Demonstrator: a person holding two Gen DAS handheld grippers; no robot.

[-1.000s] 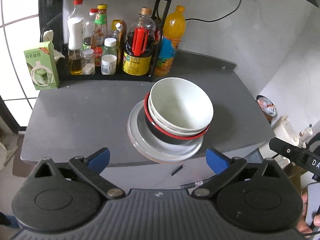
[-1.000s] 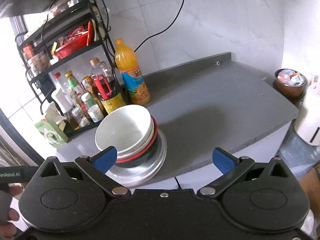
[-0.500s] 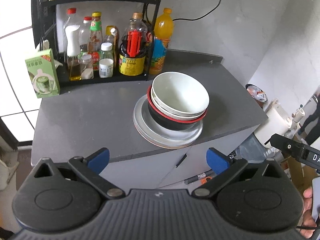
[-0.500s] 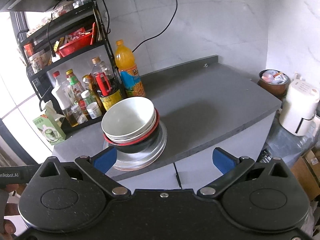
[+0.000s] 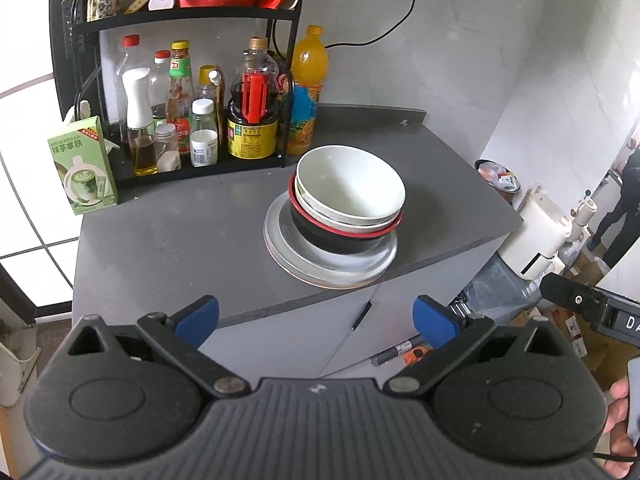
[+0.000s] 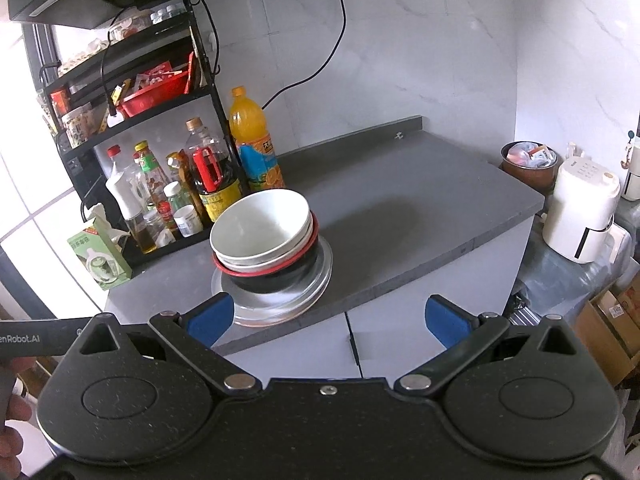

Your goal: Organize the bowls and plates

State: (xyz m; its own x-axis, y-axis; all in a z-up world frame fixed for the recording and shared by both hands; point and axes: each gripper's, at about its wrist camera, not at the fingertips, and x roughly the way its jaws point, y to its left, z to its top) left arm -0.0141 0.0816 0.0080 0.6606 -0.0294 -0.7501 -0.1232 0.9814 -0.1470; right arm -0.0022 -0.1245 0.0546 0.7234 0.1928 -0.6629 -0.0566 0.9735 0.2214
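Note:
One stack stands near the front edge of the grey counter point(image 5: 168, 248): a white bowl point(image 5: 348, 188) nested in a second white bowl, inside a black bowl with a red rim point(image 5: 340, 240), on metal plates point(image 5: 288, 256). The right wrist view shows the same white bowl point(image 6: 260, 228), black bowl point(image 6: 280, 276) and plates point(image 6: 280, 304). My left gripper point(image 5: 316, 320) is open and empty, held back off the counter, below the stack. My right gripper point(image 6: 328, 320) is open and empty too, also pulled back in front of the counter edge.
A black rack point(image 5: 180, 16) with sauce bottles stands at the counter's back left, an orange drink bottle point(image 5: 306, 88) beside it, and a green carton point(image 5: 82, 164) at the left. A white appliance point(image 6: 584, 216) and a bin point(image 6: 528, 160) sit to the right. Cabinet doors point(image 6: 400, 328) lie below.
Both grippers have drawn back and away from the stack, which now looks smaller and farther off. The bowls and plates have not moved.

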